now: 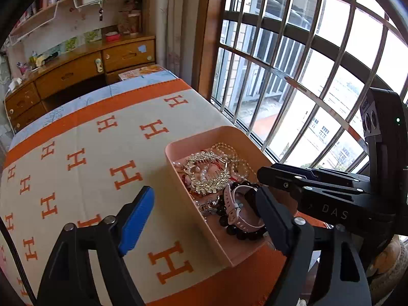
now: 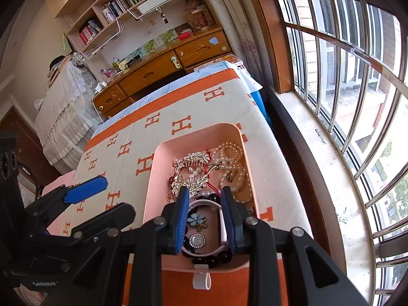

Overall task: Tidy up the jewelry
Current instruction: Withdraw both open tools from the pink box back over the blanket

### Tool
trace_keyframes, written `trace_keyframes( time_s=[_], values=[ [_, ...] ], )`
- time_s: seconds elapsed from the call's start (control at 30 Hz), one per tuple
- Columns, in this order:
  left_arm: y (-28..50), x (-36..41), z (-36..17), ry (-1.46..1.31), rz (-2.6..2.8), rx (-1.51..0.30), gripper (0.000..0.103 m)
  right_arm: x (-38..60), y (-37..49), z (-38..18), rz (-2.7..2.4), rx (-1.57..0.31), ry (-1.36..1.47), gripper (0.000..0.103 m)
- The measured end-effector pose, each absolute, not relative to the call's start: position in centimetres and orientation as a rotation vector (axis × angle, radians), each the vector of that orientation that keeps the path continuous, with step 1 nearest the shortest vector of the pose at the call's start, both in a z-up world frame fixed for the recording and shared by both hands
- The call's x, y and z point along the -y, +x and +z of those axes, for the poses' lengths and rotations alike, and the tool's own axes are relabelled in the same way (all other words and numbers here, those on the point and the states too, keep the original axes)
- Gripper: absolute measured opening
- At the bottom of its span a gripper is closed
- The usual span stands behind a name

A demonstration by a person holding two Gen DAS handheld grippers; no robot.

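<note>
A pink tray [image 1: 201, 219] [image 2: 150, 186] sits on the orange H-patterned blanket and holds a rhinestone hair comb [image 2: 191, 176], a pearl necklace [image 2: 234, 168], a black bead bracelet [image 1: 242, 232] and a pale pink watch [image 1: 236, 210]. My right gripper [image 2: 205, 199] is inside the tray's near end, its blue pads closed on the watch band [image 2: 204, 203]. It also shows in the left wrist view [image 1: 265, 176]. My left gripper [image 1: 204, 211] is open and empty, straddling the tray's left wall, left finger over the blanket.
The blanket [image 1: 89, 153] covers a table beside a barred window [image 1: 306, 63]. A wooden desk with drawers [image 1: 76, 71] and bookshelves stand at the far end. A windowsill [image 2: 318, 165] runs along the right.
</note>
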State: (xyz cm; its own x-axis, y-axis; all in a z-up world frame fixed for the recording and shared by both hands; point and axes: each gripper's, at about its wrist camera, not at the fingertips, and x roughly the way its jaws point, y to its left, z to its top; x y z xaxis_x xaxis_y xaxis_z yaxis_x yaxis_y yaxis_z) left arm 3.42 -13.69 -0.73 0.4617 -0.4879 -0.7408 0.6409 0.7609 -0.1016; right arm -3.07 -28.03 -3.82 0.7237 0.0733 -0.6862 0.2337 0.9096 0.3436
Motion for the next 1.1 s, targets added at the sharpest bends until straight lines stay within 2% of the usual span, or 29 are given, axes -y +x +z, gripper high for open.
trace_keyframes(
  time_s=[0.1,0.5,0.57,0.6,0.67,0.87,1.1],
  values=[
    [3.0,12.0,0.3,0.185,-0.634,-0.81,0.091,26.9,-3.1,-3.2,-0.084,-0.754,0.389,0.026],
    [0.7,4.1,2.0,0.101,-0.314,-0.793,0.093,21.2,-5.7,-0.7,-0.054,-0.701,0.299,0.032],
    [0.0,3.0,2.6,0.095,-0.268,-0.772,0.096,20.2,-6.3,0.1,-0.055,-0.682,0.284,0.04],
    [-0.4,2.6,3.0,0.091,-0.25,-0.758,0.102,19.8,-6.6,0.6,-0.051,-0.672,0.284,0.042],
    [-1.4,1.7,3.8,0.083,-0.214,-0.717,0.102,19.0,-7.3,1.5,-0.049,-0.65,0.28,0.049],
    [-3.5,0.2,5.4,0.094,-0.149,-0.682,0.102,16.2,-8.4,3.5,-0.07,-0.608,0.247,0.054],
    [-4.8,-1.1,5.8,0.095,-0.078,-0.661,0.102,13.9,-8.6,3.9,-0.094,-0.598,0.188,0.054]
  ],
)
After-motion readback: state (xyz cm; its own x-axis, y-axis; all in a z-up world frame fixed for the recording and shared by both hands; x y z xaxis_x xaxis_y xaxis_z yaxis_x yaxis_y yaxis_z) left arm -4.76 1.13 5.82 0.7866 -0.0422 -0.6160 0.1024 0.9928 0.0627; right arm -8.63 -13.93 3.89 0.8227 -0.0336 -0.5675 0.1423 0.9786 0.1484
